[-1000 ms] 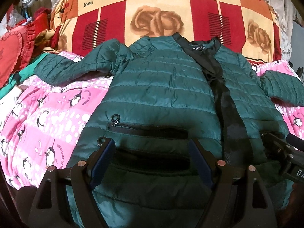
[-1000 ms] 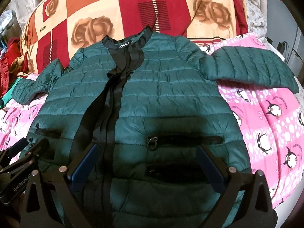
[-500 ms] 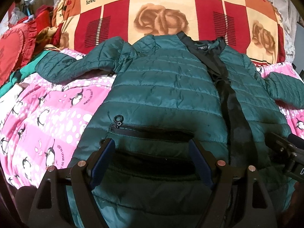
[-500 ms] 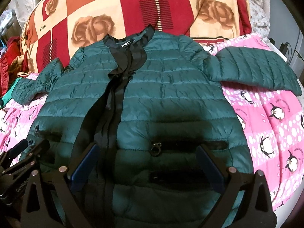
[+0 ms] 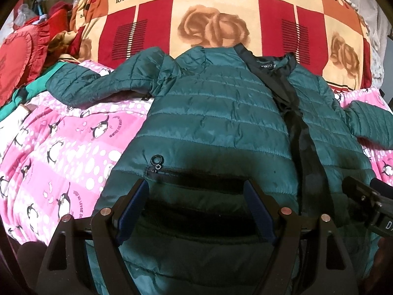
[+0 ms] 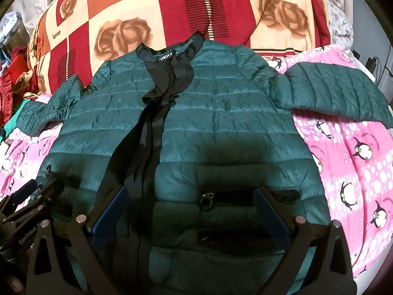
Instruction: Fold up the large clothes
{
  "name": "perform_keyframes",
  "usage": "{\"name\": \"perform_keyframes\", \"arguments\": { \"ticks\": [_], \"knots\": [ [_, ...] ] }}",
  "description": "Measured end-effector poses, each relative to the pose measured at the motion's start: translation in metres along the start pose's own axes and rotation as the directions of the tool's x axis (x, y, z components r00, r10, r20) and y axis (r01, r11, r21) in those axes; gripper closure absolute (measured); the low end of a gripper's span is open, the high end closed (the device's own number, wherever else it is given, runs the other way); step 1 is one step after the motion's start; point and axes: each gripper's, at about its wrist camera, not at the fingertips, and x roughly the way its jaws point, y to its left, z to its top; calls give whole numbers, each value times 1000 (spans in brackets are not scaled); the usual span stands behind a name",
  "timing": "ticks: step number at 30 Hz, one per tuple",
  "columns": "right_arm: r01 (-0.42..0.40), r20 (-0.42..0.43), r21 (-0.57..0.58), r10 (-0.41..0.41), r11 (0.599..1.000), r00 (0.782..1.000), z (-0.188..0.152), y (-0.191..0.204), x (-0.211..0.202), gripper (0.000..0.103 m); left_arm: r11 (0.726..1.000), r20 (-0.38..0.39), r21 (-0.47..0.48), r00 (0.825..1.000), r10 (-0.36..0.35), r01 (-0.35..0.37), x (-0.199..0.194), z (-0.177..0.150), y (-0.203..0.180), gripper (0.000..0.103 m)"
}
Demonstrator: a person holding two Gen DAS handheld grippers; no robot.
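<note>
Left gripper (image 5: 196, 191), jaws spread wide and grasping nothing, hovers above the near hem of the green quilted jacket (image 5: 216, 123), which lies flat on a pink penguin-print blanket (image 5: 61, 152). Right gripper (image 6: 189, 199), likewise released, hovers over the jacket's zip pocket (image 6: 245, 196); a rose-patterned quilt (image 6: 147, 7) lies beyond.

The hem of the green jacket (image 5: 216, 123) is hidden beneath the left gripper (image 5: 196, 206) and runs off the bottom edge. Ahead and to the right, its far sleeve (image 5: 371, 127) is cut by the frame. The collar label (image 6: 167, 55) is partly covered. Whether the right gripper (image 6: 189, 211) touches the fabric cannot be told.
</note>
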Motion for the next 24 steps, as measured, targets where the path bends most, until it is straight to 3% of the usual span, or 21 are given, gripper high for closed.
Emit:
{"name": "perform_keyframes", "arguments": {
  "ticks": [24],
  "knots": [
    [-9,12,-21,9,1000,1000,28,10,6,0,999,23,5,999,44,-44,4,23,6,52]
  ]
}}
